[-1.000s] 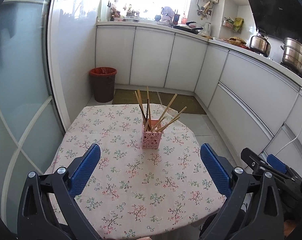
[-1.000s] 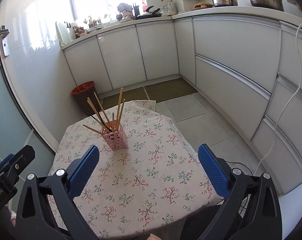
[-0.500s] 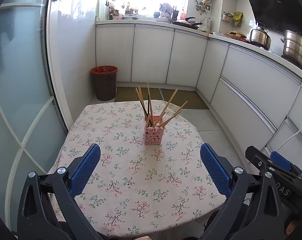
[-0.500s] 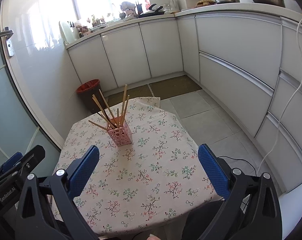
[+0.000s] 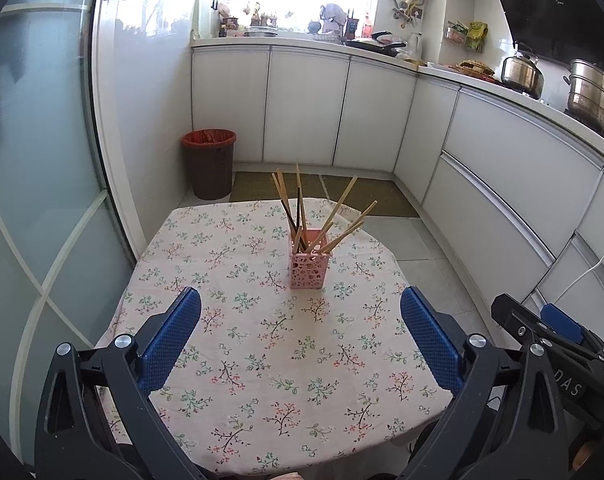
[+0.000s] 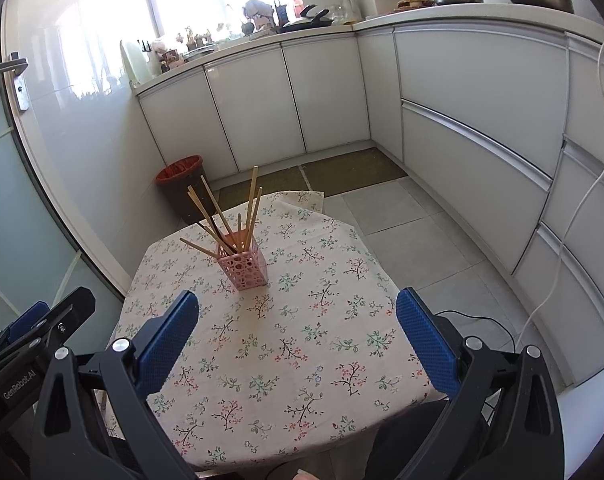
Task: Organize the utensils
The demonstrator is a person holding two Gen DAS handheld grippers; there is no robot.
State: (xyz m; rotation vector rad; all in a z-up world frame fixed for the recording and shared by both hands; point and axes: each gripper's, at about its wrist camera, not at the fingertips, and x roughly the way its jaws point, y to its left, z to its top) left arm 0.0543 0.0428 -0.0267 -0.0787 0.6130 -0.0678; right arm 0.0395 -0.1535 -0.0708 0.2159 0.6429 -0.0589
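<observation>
Two hand-held grippers, both spread wide and empty above the near edge of a table (image 5: pixel 230 320) under a floral cloth. Left gripper (image 5: pixel 301 312); right gripper (image 6: pixel 298 312). Pink perforated holder (image 5: pixel 307 270), upright mid-table, holds chopsticks (image 5: pixel 298 208) fanned outward; exact count unclear where they overlap. Near table edge cut off by the gripper frames. Lettering: "GenRobot.AI" legible only in the right wrist view; partial "DAS" only in the left. Bin (image 5: pixel 209 162) with red liner stands on the floor beyond.
</observation>
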